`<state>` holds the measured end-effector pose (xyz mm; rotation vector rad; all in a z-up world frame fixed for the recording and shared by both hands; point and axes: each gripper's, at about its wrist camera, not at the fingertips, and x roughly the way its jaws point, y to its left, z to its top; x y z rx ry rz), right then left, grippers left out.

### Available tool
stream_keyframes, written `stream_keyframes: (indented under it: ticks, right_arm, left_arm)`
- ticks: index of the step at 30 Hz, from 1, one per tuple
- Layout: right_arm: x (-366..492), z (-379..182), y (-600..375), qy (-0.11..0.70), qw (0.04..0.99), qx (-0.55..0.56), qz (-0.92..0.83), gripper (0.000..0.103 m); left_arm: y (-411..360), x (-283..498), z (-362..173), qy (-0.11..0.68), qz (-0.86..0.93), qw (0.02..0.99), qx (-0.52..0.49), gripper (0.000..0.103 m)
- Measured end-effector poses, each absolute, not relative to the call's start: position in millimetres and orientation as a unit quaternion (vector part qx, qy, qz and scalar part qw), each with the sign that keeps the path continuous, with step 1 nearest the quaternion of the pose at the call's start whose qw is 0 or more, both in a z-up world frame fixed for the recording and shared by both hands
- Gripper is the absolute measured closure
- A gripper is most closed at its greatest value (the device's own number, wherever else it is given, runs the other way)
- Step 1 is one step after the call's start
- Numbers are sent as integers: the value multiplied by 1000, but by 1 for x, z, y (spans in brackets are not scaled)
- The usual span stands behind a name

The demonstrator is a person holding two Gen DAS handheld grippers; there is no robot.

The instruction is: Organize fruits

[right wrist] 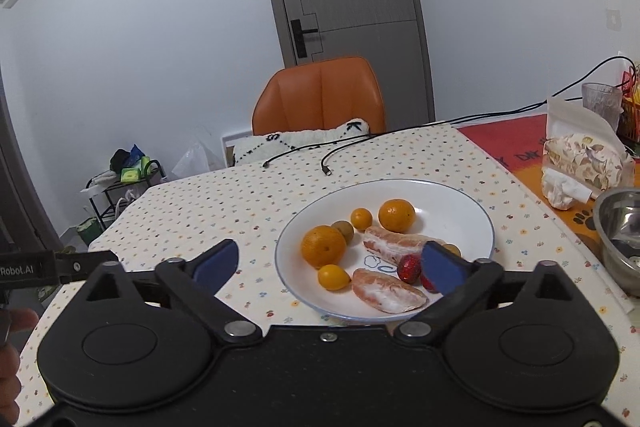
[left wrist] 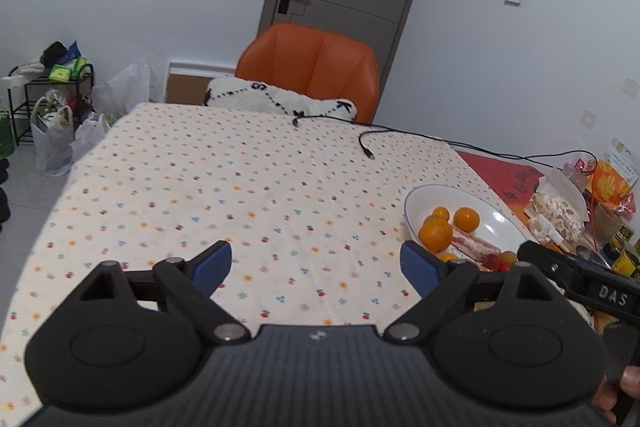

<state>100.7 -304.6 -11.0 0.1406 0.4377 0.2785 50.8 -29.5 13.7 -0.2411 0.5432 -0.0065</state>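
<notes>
Both the left gripper (left wrist: 316,263) and right gripper (right wrist: 330,263) hung with jaws apart, empty. The round oranges (right wrist: 323,246) could roll off the shallow plate (right wrist: 472,203) if nudged.

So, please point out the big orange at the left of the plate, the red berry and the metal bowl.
big orange (right wrist: 323,246), right wrist view, middle of its peel
red berry (right wrist: 409,267), right wrist view, its bumpy front
metal bowl (right wrist: 600,217), right wrist view, left rim

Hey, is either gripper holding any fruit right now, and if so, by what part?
Nothing is held. The left gripper is open above bare tablecloth, and the right gripper is open over the fruit plate.
</notes>
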Motion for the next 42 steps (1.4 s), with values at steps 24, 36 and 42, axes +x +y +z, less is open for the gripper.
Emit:
stream_keyframes:
  ticks: [24, 36, 42]
  right_arm:
    - [47, -13, -305, 220, 959, 79, 163, 0]
    - [20, 4, -293, 209, 958, 56, 190, 0]
    - [8, 13, -289, 207, 957, 47, 198, 0]
  left_arm:
    - [-35, -7, 14, 259, 33, 962, -84, 6]
    - [-31, -29, 26, 249, 30, 965, -78, 6]
    - [-27, -40, 30, 247, 29, 966, -76, 6]
